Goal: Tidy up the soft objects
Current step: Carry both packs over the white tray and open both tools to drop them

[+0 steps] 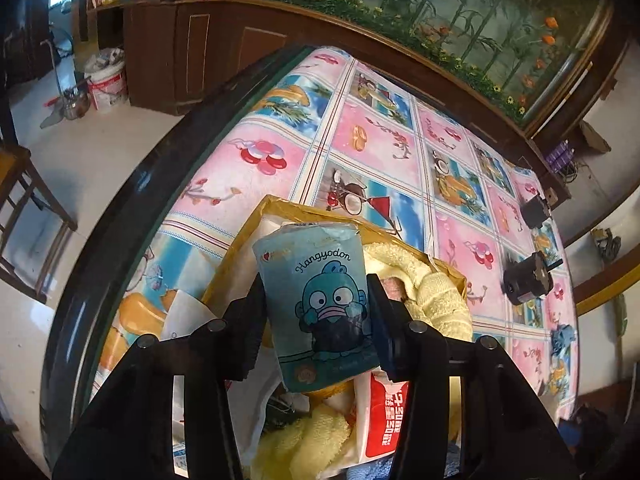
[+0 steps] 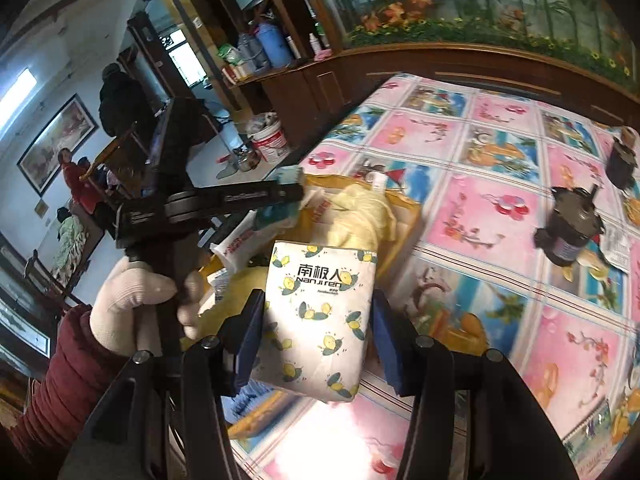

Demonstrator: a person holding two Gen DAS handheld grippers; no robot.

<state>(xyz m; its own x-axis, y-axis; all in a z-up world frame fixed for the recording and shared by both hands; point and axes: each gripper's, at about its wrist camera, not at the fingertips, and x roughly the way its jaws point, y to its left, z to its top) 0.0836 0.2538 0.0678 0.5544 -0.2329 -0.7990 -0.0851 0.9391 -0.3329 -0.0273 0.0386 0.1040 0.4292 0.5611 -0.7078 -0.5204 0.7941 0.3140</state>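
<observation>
two tissue packs gripped above a yellow box [image 1: 280, 210] of soft goods on a fruit-print tablecloth [image 1: 360, 140]

a blue pack [image 1: 320, 304] marked "hangyodon" is clamped by the left gripper [image 1: 316, 320] over the box – a white lemon-print pack [image 2: 320, 316] reading "nanjiren" is clamped by the right gripper [image 2: 316, 336], just beside the box.

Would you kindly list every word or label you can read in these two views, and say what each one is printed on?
"Hangyodon": on the blue tissue pack between the left gripper fingers.
"南极人" over "NanJiren": on the white lemon-print tissue pack in the right gripper.
White characters on the red-and-white packet: too blurred to read.
Red print on the white bucket: too small to read.
</observation>
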